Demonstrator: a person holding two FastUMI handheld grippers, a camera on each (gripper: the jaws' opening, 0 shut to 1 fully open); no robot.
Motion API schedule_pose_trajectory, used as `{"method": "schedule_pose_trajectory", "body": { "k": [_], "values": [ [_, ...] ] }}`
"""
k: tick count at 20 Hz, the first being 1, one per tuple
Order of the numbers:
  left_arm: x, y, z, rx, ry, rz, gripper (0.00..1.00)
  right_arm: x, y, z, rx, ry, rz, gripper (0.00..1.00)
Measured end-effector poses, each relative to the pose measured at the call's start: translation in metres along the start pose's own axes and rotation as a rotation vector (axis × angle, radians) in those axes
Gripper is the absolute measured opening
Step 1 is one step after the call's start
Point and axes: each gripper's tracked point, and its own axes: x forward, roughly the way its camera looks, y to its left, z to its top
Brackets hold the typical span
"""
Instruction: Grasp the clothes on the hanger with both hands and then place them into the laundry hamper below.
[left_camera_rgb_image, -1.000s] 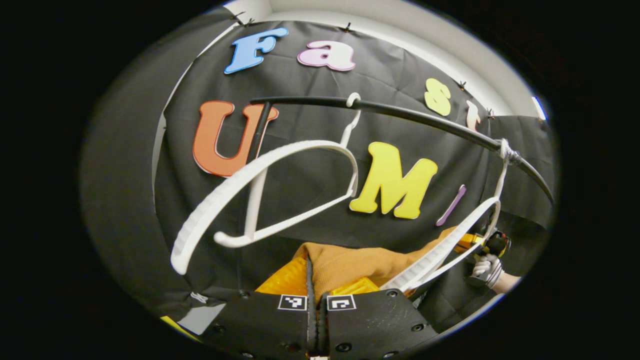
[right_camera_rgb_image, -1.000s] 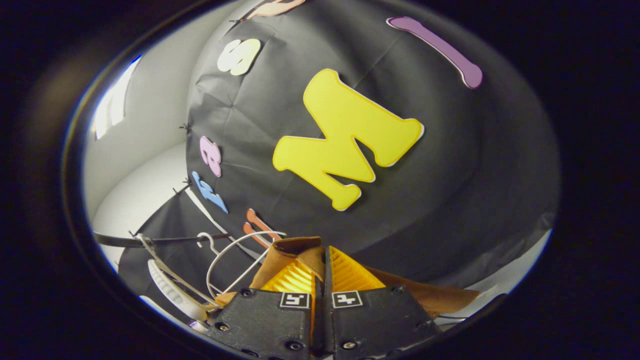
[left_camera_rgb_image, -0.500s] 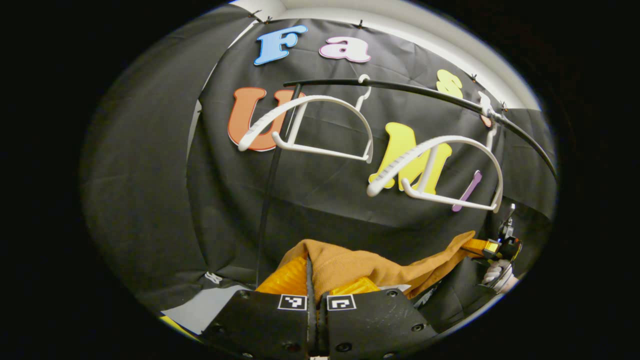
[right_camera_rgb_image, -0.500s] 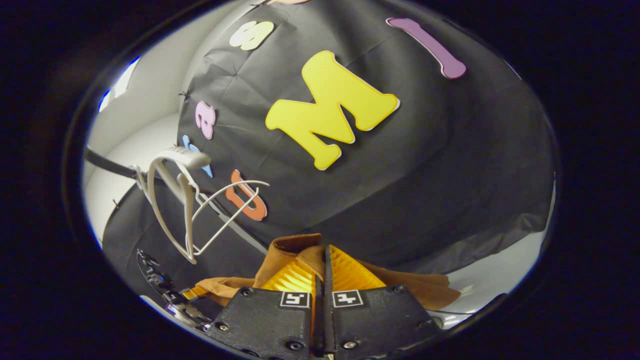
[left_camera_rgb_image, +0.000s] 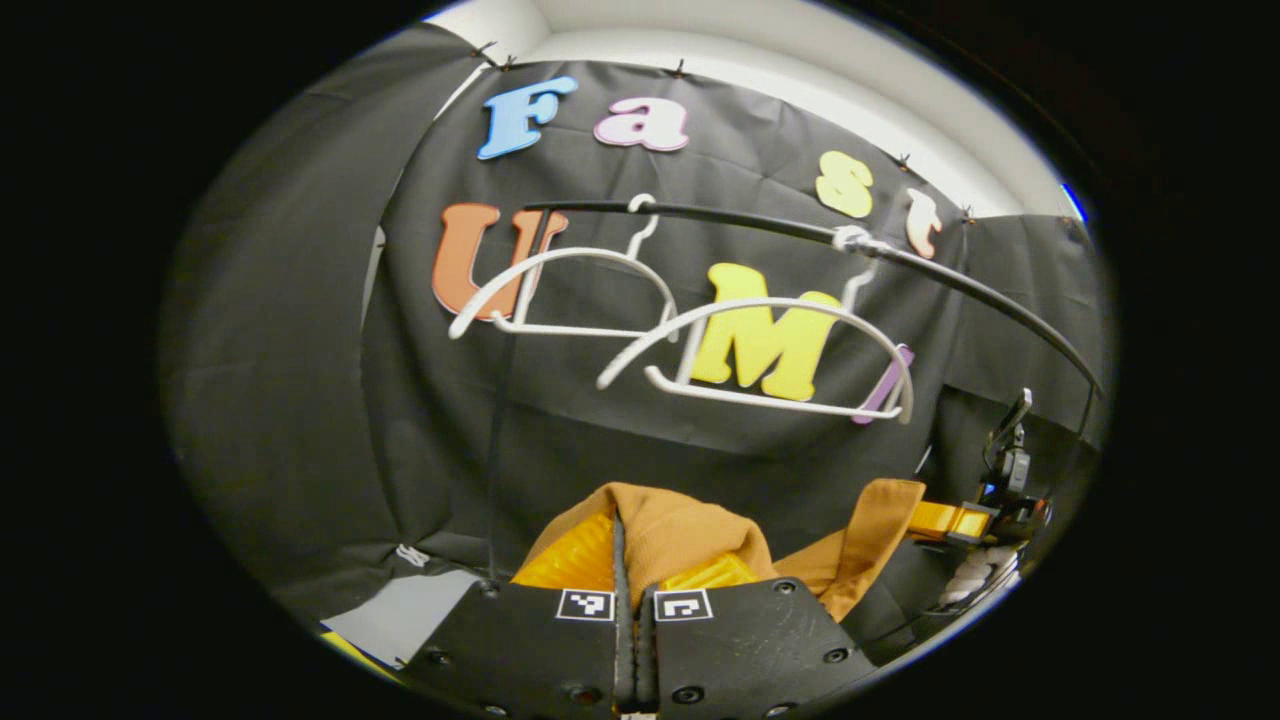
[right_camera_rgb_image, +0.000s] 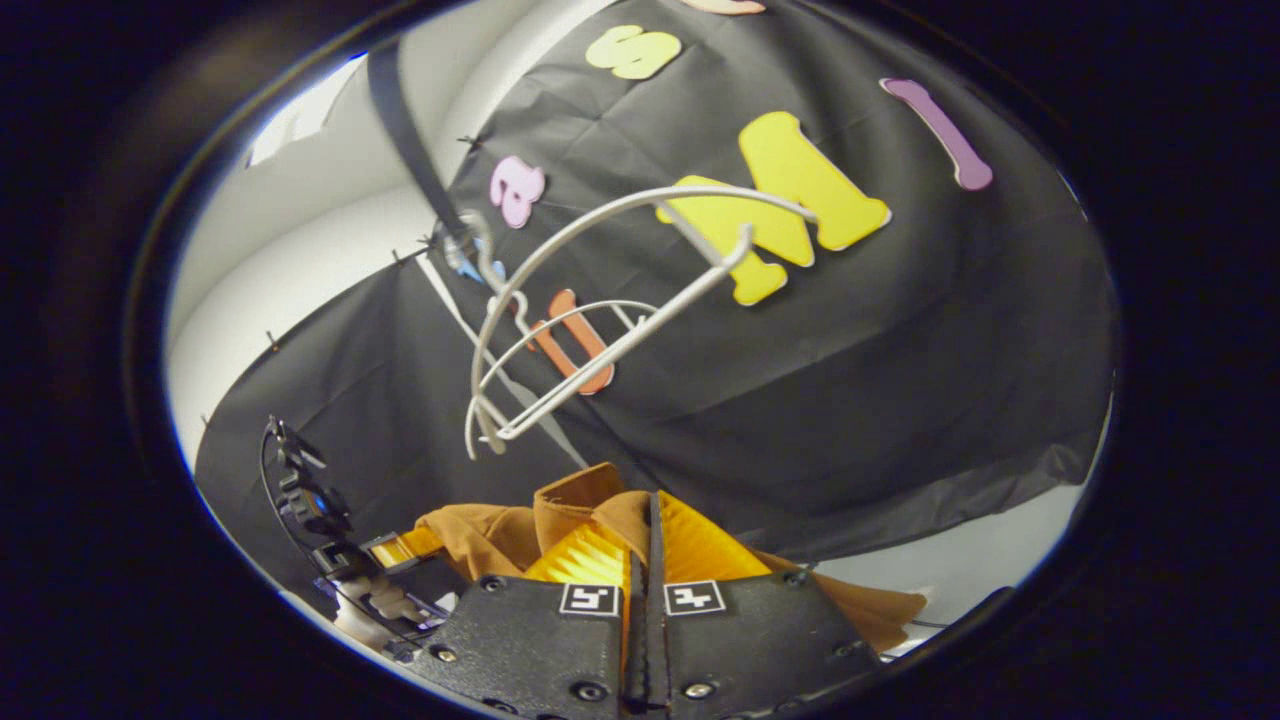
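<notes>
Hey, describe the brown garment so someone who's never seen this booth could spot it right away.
Start at the black rail and its two bare white hangers. Below them hangs the brown garment, the sole soft thing here, stretched between the left gripper and right gripper.

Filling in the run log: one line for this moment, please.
left gripper: shut on brown cloth garment | right gripper: shut on it | white plastic hangers: bare on black rail

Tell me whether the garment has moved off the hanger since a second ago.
Yes. The garment now hangs below the nearer hanger, which it touched earlier.
</notes>
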Motion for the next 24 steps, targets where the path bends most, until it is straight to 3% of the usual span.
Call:
{"method": "schedule_pose_trajectory", "body": {
  "k": [2, 6, 7, 8, 9, 10, 11, 15, 24],
  "values": [
    [-0.008, -0.022, 0.002, 0.011, 0.009, -0.039, 0.05, -0.004, 0.037, -0.013, -0.036, 0.021, 0.034, 0.04],
    [-0.022, -0.05, -0.008, 0.05, 0.019, -0.092, 0.05, -0.018, 0.072, -0.031, -0.116, 0.059, 0.03, 0.04],
    [-0.024, -0.055, -0.016, 0.049, 0.027, -0.101, 0.01, -0.021, 0.076, -0.04, -0.12, 0.07, 0.026, 0.04],
    [-0.027, -0.057, -0.025, 0.036, 0.044, -0.101, 0.05, -0.015, 0.066, -0.056, -0.129, 0.083, 0.019, 0.04],
    [-0.029, -0.06, -0.035, 0.017, 0.063, -0.112, 0.01, -0.016, 0.064, -0.065, -0.136, 0.099, 0.009, 0.04],
    [-0.032, -0.061, -0.045, 0.019, 0.079, -0.112, 0.05, -0.019, 0.064, -0.078, -0.133, 0.122, 0.0, 0.04],
    [-0.034, -0.058, -0.055, 0.033, 0.09, -0.103, 0.0, -0.022, 0.062, -0.092, -0.128, 0.145, -0.005, 0.04],
    [-0.034, -0.046, -0.112, 0.013, 0.157, -0.076, 0.01, -0.014, 0.059, -0.135, -0.125, 0.246, -0.05, 0.04],
    [-0.029, 0.008, -0.245, -0.132, 0.332, 0.04, 0.01, 0.007, -0.023, -0.268, -0.055, 0.473, -0.163, 0.04]
  ]
}}
